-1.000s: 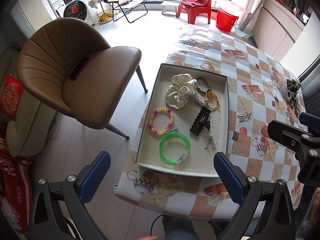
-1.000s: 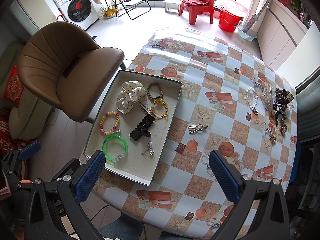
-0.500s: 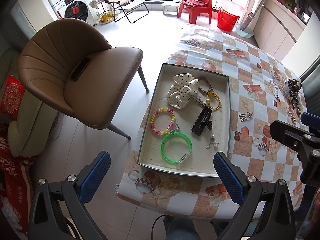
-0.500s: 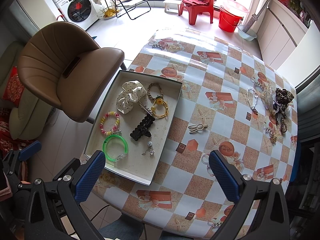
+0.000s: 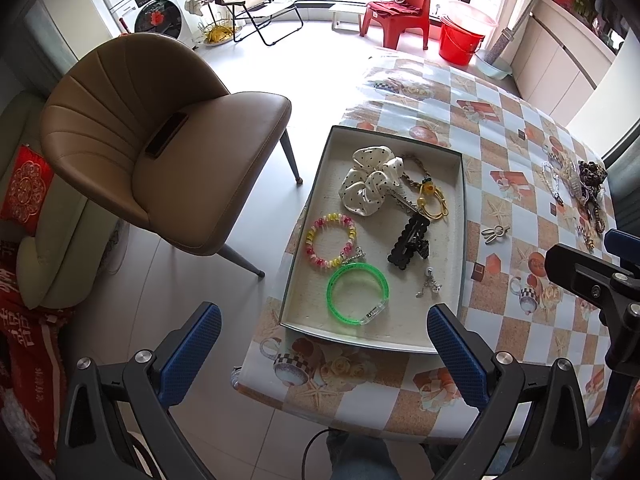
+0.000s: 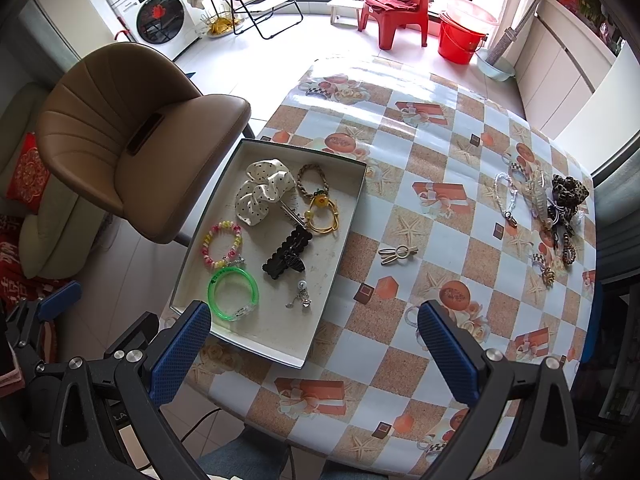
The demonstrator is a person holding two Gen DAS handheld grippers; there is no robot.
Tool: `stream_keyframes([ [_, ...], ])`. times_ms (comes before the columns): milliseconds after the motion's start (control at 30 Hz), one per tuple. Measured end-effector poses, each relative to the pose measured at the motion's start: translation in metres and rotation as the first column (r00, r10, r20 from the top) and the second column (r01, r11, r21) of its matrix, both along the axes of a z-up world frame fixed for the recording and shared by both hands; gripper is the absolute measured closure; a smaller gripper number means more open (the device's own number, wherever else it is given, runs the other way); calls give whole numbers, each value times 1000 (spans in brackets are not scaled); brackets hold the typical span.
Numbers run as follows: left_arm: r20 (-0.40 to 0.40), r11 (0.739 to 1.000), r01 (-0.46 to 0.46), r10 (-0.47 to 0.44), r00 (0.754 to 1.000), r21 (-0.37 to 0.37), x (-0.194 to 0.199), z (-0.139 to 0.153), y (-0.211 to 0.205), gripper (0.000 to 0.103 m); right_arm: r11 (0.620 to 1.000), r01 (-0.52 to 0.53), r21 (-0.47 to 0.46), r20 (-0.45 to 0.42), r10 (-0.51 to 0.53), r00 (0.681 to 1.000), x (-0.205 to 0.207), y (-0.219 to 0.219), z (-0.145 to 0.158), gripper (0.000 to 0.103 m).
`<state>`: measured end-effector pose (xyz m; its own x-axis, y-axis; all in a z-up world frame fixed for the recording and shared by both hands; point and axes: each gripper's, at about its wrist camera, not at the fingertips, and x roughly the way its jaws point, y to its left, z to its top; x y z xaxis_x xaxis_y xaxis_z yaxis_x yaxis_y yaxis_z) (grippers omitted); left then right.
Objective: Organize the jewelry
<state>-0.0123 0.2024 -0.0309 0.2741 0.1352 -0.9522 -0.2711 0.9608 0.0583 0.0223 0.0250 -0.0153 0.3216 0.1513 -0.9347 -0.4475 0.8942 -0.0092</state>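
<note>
A: Both tongs hang spread and empty above the near edge of the bench, the left tongs (image 5: pixel 324 356) over the shallow grey cardboard tray (image 5: pixel 463 216), the right tongs (image 6: pixel 314 350) just beside it.

B: What's sorted so far?

A: Lying in the tray are a white polka-dot scrunchie (image 6: pixel 262 194), a pink-and-yellow beaded bracelet (image 6: pixel 221 249), a translucent green bangle (image 6: pixel 233 294), a black scalloped hair clip (image 6: pixel 286 258), a yellow cord hair tie (image 6: pixel 320 212) and a small silver charm (image 6: pixel 300 298).

B: And what's left?

A: A pale rabbit-shaped hairpin (image 6: pixel 398 255) lies alone on the checked oilcloth, near the tray. A tangle of chains and a leopard-print scrunchie (image 6: pixel 568 194) sits at the far right edge.

B: So we're between picks?

A: I'd say so. The right tongs should reach for the hairpin next, closing low since it lies flat.
</note>
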Motion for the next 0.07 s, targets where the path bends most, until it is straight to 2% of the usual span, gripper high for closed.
stream_keyframes([
  [67, 0, 1000, 1, -1, 1000, 0, -1, 0, 0, 0, 1000, 0, 0, 1, 0, 1000, 0, 0, 0, 0],
])
